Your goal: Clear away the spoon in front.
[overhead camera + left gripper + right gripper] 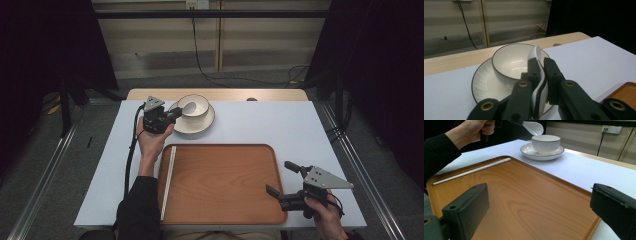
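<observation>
I've got the white ceramic spoon (537, 75) pinched in my left gripper (173, 116), handle between the fingers, scoop jutting ahead over the bowl (194, 105) on its saucer (207, 123). My right gripper (280, 181) idles, jaws spread, at the wooden tray (220, 185).

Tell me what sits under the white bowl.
The bowl stands on a white plate with a dark rim, on the table's white sheet. The plate's centre is covered by the bowl.
</observation>
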`<state>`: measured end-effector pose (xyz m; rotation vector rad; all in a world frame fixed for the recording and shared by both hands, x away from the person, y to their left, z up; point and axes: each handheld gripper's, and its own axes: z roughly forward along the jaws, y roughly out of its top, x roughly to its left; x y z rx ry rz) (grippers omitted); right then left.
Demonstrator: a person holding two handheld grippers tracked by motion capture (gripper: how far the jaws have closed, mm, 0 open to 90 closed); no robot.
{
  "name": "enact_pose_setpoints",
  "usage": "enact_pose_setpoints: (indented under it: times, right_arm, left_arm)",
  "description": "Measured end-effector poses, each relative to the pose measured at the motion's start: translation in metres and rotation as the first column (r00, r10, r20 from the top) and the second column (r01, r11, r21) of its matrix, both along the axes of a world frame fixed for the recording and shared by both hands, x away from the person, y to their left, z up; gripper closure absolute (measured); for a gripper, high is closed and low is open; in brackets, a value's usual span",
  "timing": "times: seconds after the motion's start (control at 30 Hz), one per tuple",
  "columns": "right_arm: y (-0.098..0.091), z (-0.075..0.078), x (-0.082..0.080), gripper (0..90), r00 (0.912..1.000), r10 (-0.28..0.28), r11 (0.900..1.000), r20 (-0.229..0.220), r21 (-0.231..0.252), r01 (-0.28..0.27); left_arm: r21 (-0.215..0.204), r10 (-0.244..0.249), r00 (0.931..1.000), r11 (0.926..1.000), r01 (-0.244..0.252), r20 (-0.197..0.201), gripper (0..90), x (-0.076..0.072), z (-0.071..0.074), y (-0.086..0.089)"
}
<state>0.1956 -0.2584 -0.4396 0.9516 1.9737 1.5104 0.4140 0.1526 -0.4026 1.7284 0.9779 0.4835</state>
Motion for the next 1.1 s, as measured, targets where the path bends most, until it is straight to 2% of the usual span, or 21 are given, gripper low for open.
enact_pose_setpoints:
  times: [0.1, 0.2, 0.37, 0.63, 1.1]
  right_arm:
    - [0.000, 0.000, 0.000, 2.0, 1.0000, -0.004, 1.0000, 0.002, 0.000, 0.004]
    - [0.000, 0.000, 0.000, 2.0, 1.0000, -0.003, 1.0000, 0.002, -0.001, 0.003]
    - [0.000, 0.000, 0.000, 2.0, 1.0000, -0.003, 1.0000, 0.002, -0.001, 0.003]
    - [0.000, 0.000, 0.000, 2.0, 1.0000, -0.004, 1.0000, 0.002, 0.003, 0.004]
    - [0.000, 0.000, 0.000, 2.0, 1.0000, -0.006, 1.0000, 0.002, 0.000, 0.006]
  left_arm:
    - [-0.024, 0.014, 0.9999, 0.9996, -0.014, -0.004, 84.5, -0.005, -0.003, 0.005]
    - [-0.009, 0.014, 0.9999, 0.9999, -0.014, -0.004, 84.5, -0.011, -0.005, 0.008]
    - [-0.014, 0.018, 0.9998, 0.9997, -0.018, -0.005, 84.5, -0.020, -0.008, 0.013]
    - [0.001, 0.006, 0.9999, 1.0000, -0.006, 0.009, 84.5, -0.038, -0.004, 0.009]
    - [0.010, 0.005, 0.9999, 0.9999, -0.005, -0.012, 84.5, -0.054, -0.015, 0.006]
